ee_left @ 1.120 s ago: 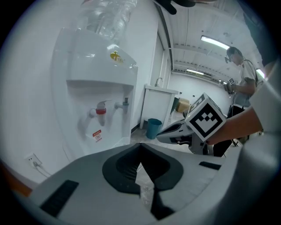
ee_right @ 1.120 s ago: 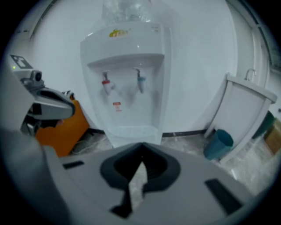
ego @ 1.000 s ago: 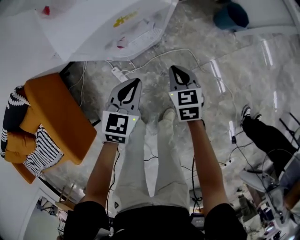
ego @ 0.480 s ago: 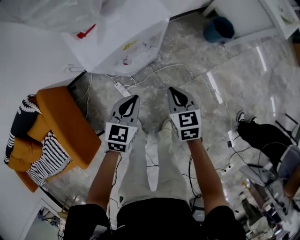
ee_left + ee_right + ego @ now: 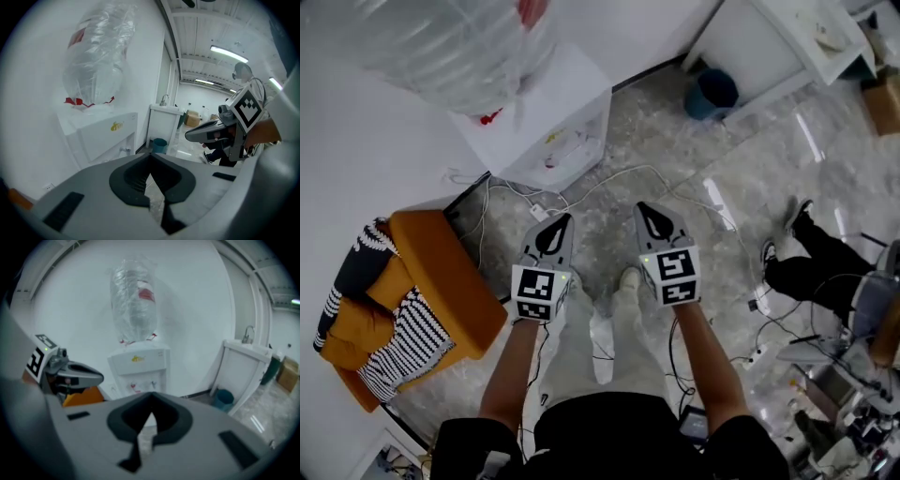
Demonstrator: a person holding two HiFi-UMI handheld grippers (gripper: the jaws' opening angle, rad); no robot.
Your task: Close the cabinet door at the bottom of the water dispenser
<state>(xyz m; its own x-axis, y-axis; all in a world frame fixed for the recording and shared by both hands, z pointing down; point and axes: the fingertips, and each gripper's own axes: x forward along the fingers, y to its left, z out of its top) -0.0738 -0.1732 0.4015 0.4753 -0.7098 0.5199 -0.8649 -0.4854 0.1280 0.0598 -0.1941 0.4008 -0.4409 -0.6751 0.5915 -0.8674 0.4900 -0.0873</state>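
Observation:
The white water dispenser (image 5: 546, 122) stands against the wall, seen from above, with a plastic-wrapped bottle (image 5: 450, 47) on top. Its taps face the floor in front of me. My left gripper (image 5: 557, 227) and right gripper (image 5: 653, 216) hang side by side over the marble floor, well short of the dispenser. Both are shut with nothing between the jaws. In the right gripper view the dispenser (image 5: 138, 365) shows ahead, and the gripper body (image 5: 151, 397) hides its bottom cabinet. The left gripper view shows the dispenser (image 5: 101, 136) at the left beyond the jaws (image 5: 151, 159).
An orange armchair (image 5: 441, 281) with striped cushions sits left of me. Cables and a power strip (image 5: 546, 212) lie on the floor before the dispenser. A white sink unit (image 5: 769, 47) and a blue bin (image 5: 711, 92) are at the back right. Another person's legs (image 5: 816, 267) are at the right.
Both grippers have risen, still shut and side by side. The head view has lifted, so the dispenser's top and its bottle now show.

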